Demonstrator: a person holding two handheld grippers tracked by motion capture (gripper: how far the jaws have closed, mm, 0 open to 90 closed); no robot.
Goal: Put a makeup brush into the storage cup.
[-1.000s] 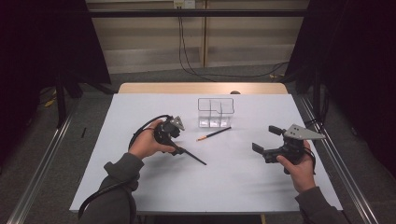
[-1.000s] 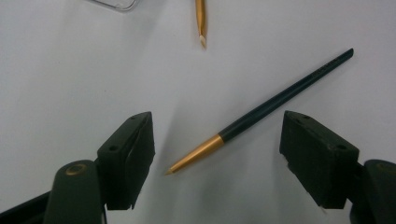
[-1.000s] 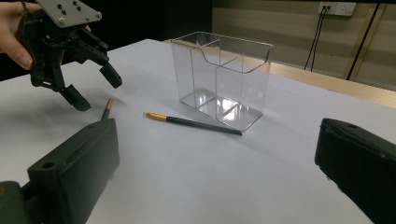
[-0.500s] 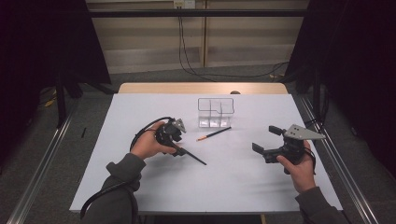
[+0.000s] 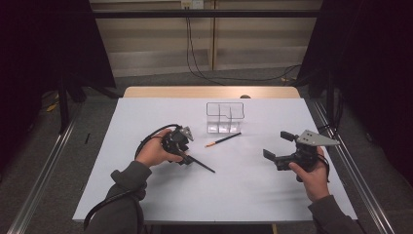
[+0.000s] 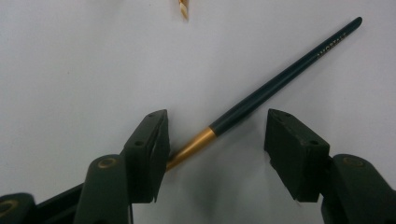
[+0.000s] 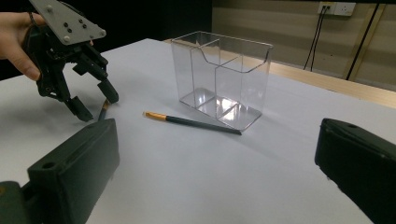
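**Closing in on the brush, and a few ways this could go sideways**

Barely anything has shifted since a second ago: both hands sit where they were, and what changed is that my left gripper (image 5: 181, 152) has just been closing its jaws around the dark, slim brush with a gold metal ferrule (image 6: 261, 95). It's lying flat on the white table (image 5: 243, 195), between the jaws at a slant. They're about half open, and one pad (image 6: 154, 144) looks like it's just reaching the gold ferrule while the other (image 6: 292, 149) is apart from the shaft. So no real grip yet, as far as I can tell.

My worries:

- The brush sits diagonally across the gap, so as the pads meet it I reckon it'll swivel or squirt out instead of seating.
- The contact is near the bristle end, so the long handle could droop or lever out when lifted.
- Round, smooth shaft on a slick surface could easily roll.

My right gripper (image 5: 287, 146) is hanging off to the side, wide open, holding nothing. A second brush with an orange tip (image 5: 223, 140) lies in front of the clear plastic divided organiser box (image 5: 224, 117), near enough that a swinging handle might knock it.
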